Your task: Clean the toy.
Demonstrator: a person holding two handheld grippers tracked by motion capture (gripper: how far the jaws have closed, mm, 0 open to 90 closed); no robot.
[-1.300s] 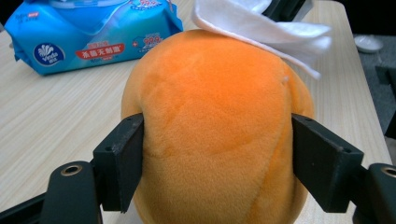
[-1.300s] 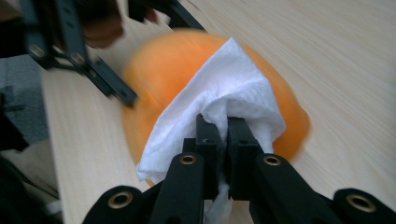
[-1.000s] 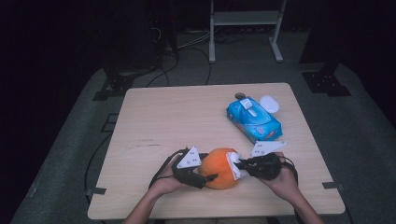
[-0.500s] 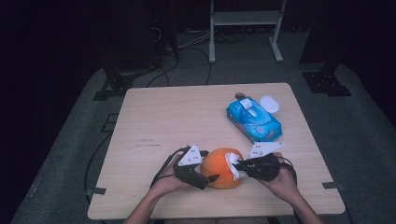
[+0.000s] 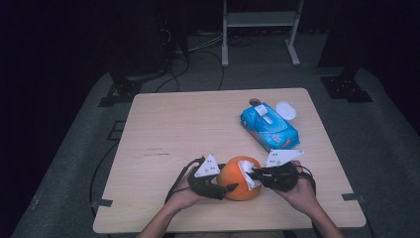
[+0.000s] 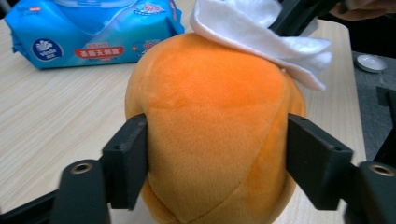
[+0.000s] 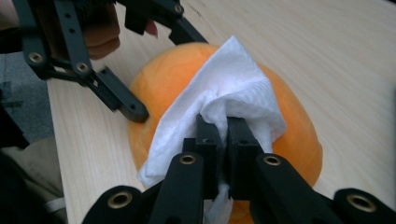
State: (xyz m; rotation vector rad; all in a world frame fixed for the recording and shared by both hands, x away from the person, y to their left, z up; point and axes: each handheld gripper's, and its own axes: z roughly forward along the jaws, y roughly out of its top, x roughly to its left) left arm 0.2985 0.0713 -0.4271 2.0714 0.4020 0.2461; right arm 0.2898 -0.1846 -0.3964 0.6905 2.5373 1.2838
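Orange plush (image 6: 212, 126) clamped between left tongs (image 6: 217, 161)

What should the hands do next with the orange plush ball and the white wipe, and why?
Probably drag the white wipe a little across the orange plush ball: the right gripper pinches it against the top, and the left gripper, jaws just closed, clamps the ball's sides.

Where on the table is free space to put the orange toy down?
Bare wood on the table left of the blue wipes pack, toward its far left corner. Crowded: near edge, where both grippers meet the orange plush.
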